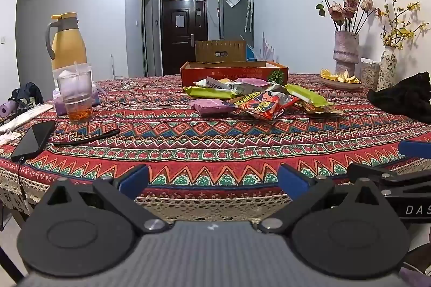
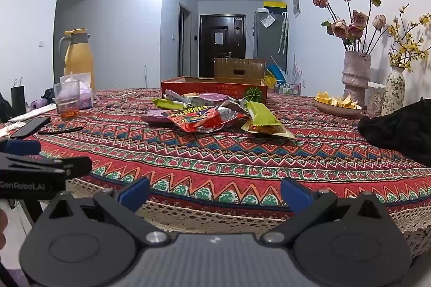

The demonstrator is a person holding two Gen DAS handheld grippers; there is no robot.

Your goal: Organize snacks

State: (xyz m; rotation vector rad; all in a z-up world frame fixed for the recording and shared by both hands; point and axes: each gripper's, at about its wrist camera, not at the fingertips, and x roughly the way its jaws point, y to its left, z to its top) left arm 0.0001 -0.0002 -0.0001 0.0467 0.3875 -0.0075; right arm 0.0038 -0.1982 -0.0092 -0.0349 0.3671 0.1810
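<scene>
Both grippers' fingers [image 1: 134,179] gape empty, tilted toward snacks [image 1: 258,98].

"DAS" on right claw [image 1: 414,152]; "GenRobot.AI" on left claw [image 2: 21,152]

Bare tablecloth [image 1: 215,136]: open run from near edge to snack pile [image 1: 258,95]. Left flank: phone [image 1: 33,138], black strap [image 1: 86,138], glass [image 1: 75,95]. Right flank: black garment [image 1: 404,98], fruit plate [image 1: 340,80], vases behind.
</scene>
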